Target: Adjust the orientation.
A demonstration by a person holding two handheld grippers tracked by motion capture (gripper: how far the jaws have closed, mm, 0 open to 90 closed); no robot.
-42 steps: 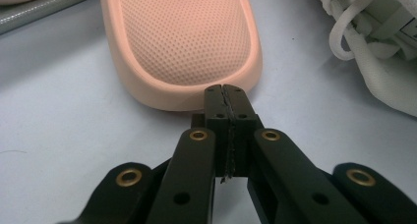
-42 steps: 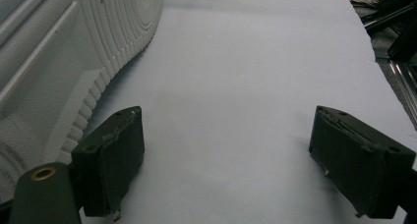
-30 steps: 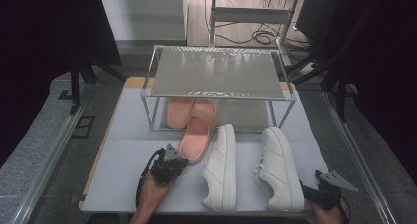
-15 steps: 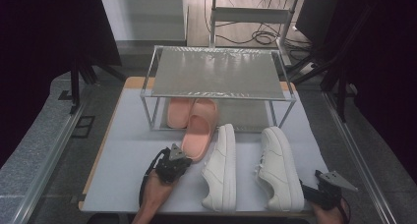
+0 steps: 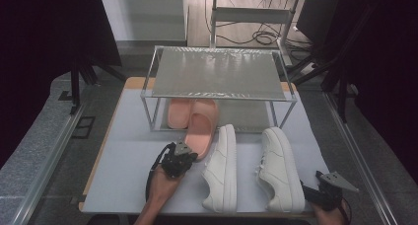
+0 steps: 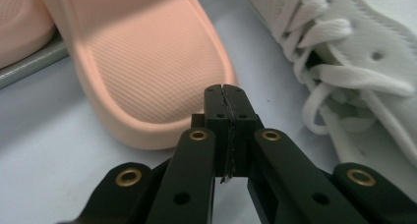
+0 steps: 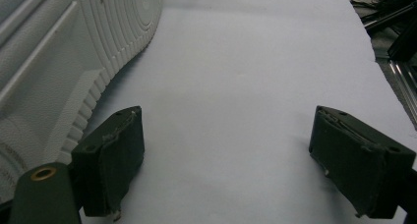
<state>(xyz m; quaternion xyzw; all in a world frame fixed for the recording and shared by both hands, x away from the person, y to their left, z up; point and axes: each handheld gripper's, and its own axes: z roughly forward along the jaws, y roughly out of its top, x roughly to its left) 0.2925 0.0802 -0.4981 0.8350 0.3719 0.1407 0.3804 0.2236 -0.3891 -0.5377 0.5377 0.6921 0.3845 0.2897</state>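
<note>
My left gripper point(image 5: 183, 155) point(image 6: 227, 94) is shut with nothing between its jaws, its tips just short of the heel of the nearer pink slipper point(image 5: 199, 129) point(image 6: 152, 71). That slipper lies partly out of the metal rack point(image 5: 217, 72). The second pink slipper point(image 5: 177, 114) point(image 6: 19, 22) sits under the rack. Two white sneakers lie side by side: the left one point(image 5: 222, 168) point(image 6: 354, 62) is right of my left gripper, and the right one point(image 5: 281, 168) point(image 7: 64, 52) is left of my right gripper point(image 5: 323, 185) point(image 7: 236, 160). My right gripper is open over bare table.
The white table top point(image 5: 133, 151) ends in a near edge just below both hands. The rack's legs and lower bar point(image 6: 29, 69) stand right behind the slippers. Dark stands and cables crowd the floor beyond the table.
My left gripper has edged a little forward towards the slipper's heel. The right gripper and all the shoes have kept still.
</note>
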